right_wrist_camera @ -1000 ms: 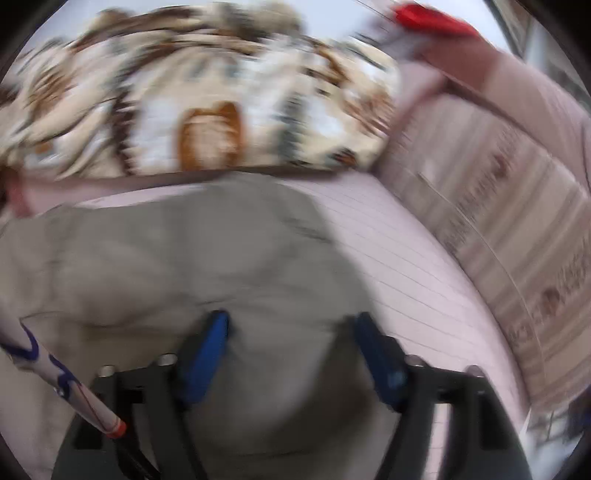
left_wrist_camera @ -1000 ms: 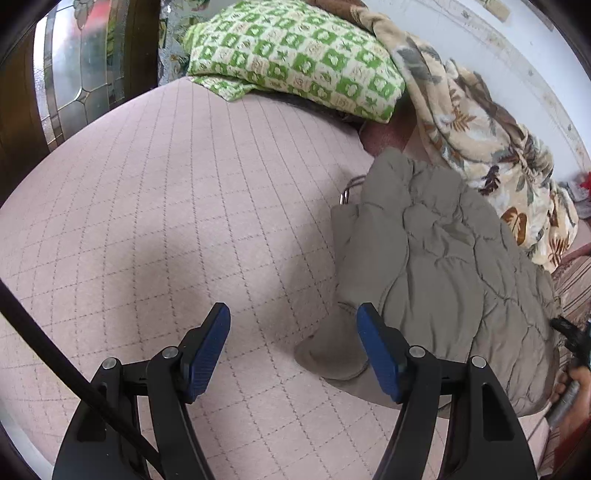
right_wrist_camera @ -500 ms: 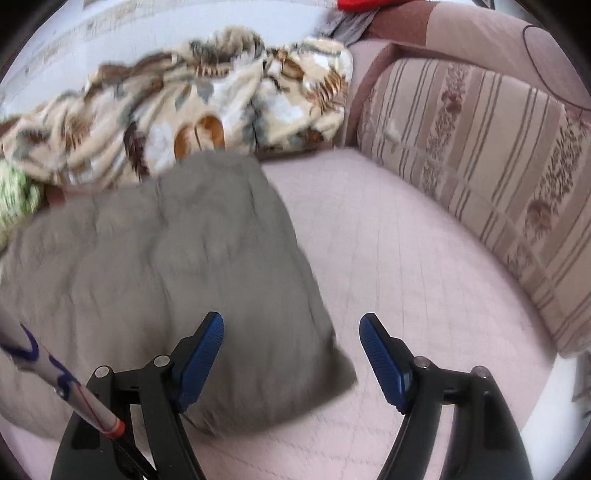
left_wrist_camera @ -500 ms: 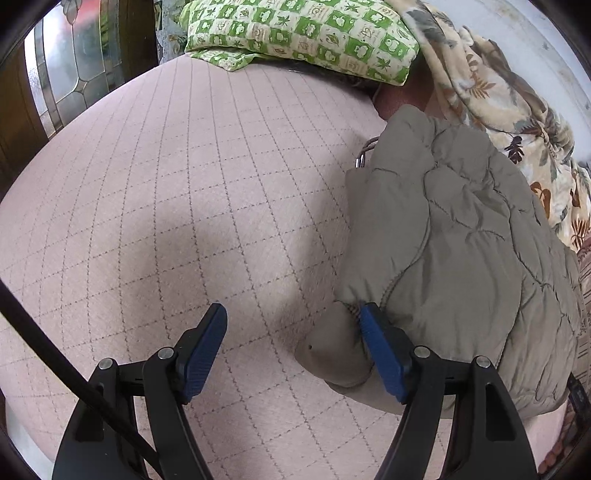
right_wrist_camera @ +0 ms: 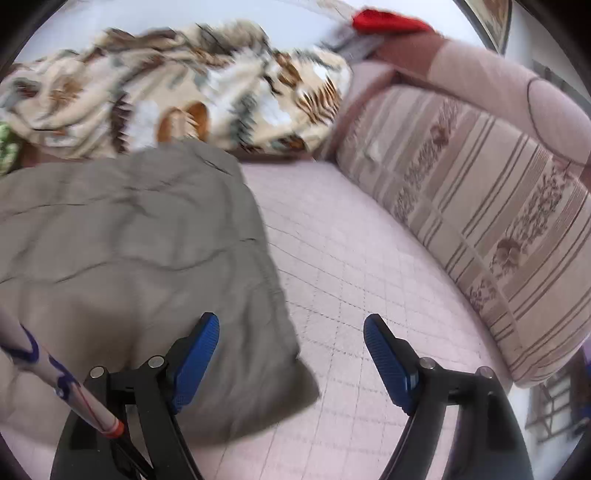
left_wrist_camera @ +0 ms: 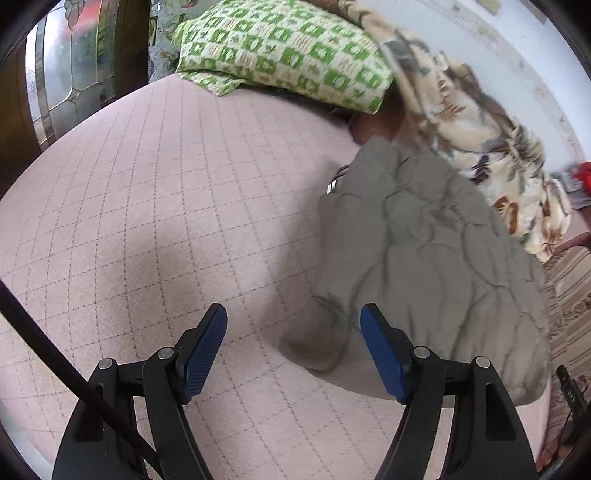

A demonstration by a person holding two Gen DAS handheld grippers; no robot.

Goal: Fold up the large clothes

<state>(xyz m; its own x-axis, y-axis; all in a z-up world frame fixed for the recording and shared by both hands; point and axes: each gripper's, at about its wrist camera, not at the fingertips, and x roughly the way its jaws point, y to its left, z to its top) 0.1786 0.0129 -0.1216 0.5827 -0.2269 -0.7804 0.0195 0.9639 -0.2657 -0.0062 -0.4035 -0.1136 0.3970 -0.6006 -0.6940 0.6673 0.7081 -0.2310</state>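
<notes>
A: Where does the garment lie?

B: One quilted grey-brown jacket [left_wrist_camera: 436, 266] lies folded into a compact bundle on the pink quilted mattress [left_wrist_camera: 155, 206], just in front of the leaf-print blanket [left_wrist_camera: 469, 125].

A: And the grippers?

B: The left gripper [left_wrist_camera: 293, 349] hovers at the jacket's near corner, fingers apart, nothing between them. The right gripper [right_wrist_camera: 291, 356] is also spread wide; its left finger [right_wrist_camera: 195, 354] sits over the jacket's [right_wrist_camera: 125, 266] edge, whether touching I cannot tell.

A: What else, counted?

B: One green checked pillow [left_wrist_camera: 288, 55] beyond the jacket, one striped bolster cushion [right_wrist_camera: 476, 206] to its right, one red item [right_wrist_camera: 384, 20] past the blanket [right_wrist_camera: 177, 92]. No containers show.
</notes>
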